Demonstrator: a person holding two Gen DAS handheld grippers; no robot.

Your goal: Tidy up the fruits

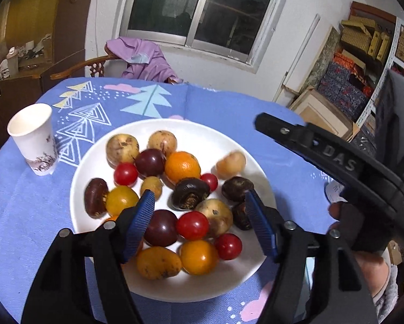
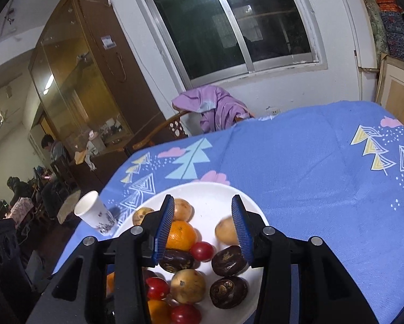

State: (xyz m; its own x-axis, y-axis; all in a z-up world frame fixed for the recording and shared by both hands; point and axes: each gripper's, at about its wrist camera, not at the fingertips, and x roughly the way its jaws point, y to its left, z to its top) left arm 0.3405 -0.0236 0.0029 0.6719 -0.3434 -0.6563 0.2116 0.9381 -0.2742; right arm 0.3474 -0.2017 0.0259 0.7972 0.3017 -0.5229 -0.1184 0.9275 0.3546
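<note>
A white plate (image 1: 94, 162) on the blue tablecloth holds several fruits: an orange (image 1: 182, 166), red cherry tomatoes (image 1: 192, 225), dark plums (image 1: 150, 162), dark water chestnuts (image 1: 190, 193) and pale tan fruits (image 1: 122, 148). A pale fruit (image 1: 231, 164) at the plate's far right is blurred. My left gripper (image 1: 199, 202) is open and empty over the plate's near half. My right gripper (image 2: 203, 213) is open and empty above the plate (image 2: 215, 191), with the orange (image 2: 181, 235) by its left finger and the blurred pale fruit (image 2: 225, 229) by its right finger.
A white paper cup (image 1: 34, 139) stands left of the plate; it also shows in the right wrist view (image 2: 94, 213). A chair with purple cloth (image 1: 145, 59) stands at the table's far edge. The right gripper's body (image 1: 337, 159) hangs over the table's right side. Boxes and shelves (image 1: 358, 62) line the right wall.
</note>
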